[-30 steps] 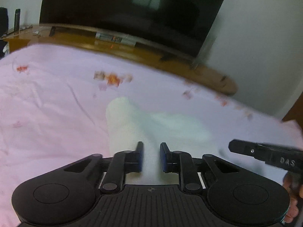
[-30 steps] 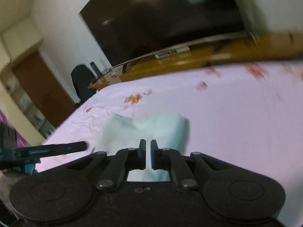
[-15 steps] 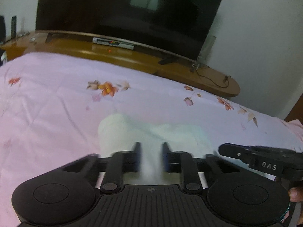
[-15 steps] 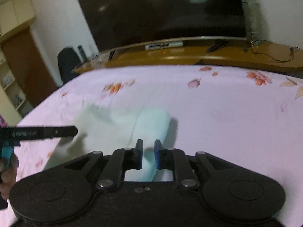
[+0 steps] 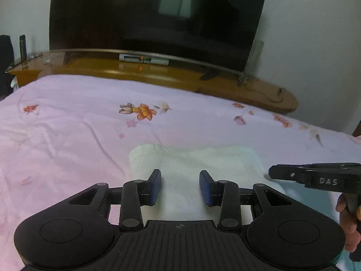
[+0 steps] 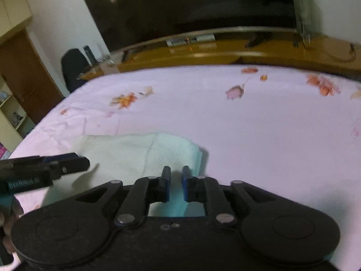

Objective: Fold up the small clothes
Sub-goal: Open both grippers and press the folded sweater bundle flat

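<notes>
Left wrist view: at far left, a dark slim bottle-shaped object stands on the curved orange-brown wooden TV console. Next along, the large black television screen fills the wall above the console, with a small silver set-top box below its middle. Nearer, the bed covered in a pink sheet printed with orange flowers carries the pale white-green folded cloth garment, which lies flat in the foreground. The left tool hovers over the garment's near edge with its blue-padded jaws set wide apart and nothing between them but the cloth below; contact with the cloth cannot be determined. At right, the right tool enters side-on, its tip at the garment's right edge.

Right wrist view: at left, a brown wooden cabinet door and a dark chair back stand beyond the bed corner. The left tool reaches in over the garment's left part. In the centre, the right tool sits with its jaws parted by a narrow gap, holding nothing, above the garment's near right corner. This view is slightly blurred.
</notes>
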`<state>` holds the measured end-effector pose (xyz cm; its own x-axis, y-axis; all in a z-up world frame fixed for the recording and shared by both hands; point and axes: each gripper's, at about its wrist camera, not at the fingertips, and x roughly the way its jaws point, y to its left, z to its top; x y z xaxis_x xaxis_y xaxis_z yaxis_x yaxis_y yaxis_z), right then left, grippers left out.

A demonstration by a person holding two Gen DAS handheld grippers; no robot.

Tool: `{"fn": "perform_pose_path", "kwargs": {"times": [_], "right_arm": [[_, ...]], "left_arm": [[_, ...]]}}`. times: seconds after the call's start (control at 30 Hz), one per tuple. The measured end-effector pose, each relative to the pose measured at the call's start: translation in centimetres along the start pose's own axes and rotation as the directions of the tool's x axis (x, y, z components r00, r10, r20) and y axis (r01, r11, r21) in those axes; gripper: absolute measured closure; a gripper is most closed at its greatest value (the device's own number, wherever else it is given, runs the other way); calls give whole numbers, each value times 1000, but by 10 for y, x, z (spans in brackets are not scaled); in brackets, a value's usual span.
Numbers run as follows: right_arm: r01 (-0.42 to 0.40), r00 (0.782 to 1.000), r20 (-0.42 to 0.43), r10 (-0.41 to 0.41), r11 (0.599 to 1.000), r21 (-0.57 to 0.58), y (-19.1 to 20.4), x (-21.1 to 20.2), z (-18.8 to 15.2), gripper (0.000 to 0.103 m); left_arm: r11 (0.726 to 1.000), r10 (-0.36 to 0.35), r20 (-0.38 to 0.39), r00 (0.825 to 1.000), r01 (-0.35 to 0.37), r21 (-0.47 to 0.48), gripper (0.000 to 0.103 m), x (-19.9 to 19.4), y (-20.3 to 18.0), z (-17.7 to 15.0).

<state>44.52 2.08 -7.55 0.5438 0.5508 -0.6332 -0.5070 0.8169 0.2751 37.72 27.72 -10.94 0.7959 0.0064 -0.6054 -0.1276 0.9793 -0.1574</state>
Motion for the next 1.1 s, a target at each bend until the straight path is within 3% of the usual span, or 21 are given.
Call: {"fn": "perform_pose_path", "kwargs": {"times": [0.17, 0.27, 0.33, 0.37, 0.5, 1.03, 1.1], "right_arm": [[-59, 998, 28, 61, 996, -74, 15, -37, -17, 80], [-11, 1000, 1, 11, 988, -156, 31, -41, -29, 73], [16, 1000, 0, -16, 982, -189, 39, -41, -35, 58], [19, 1000, -5, -20, 980, -199, 42, -41, -38, 57], [39, 999, -16, -44, 976, -214, 50, -37, -44, 58], [69, 997, -30, -76, 980, -185, 45, -35, -48, 64], [84, 995, -36, -93, 978, -190, 42, -34, -49, 64]], "left_arm": [[1000, 5, -13, 1000, -5, -21, 65, -16, 1, -24], [999, 7, -29, 1000, -8, -41, 65, -17, 4, -33], [999, 11, -32, 999, -12, -34, 64, -18, 4, -36], [999, 12, -33, 999, -13, -32, 62, -18, 3, -38], [999, 18, -41, 999, -19, -27, 56, -18, 1, -42], [999, 6, -48, 999, -7, -34, 55, -19, 1, -45], [1000, 12, -59, 998, -13, -21, 48, -18, -1, -45]]}}
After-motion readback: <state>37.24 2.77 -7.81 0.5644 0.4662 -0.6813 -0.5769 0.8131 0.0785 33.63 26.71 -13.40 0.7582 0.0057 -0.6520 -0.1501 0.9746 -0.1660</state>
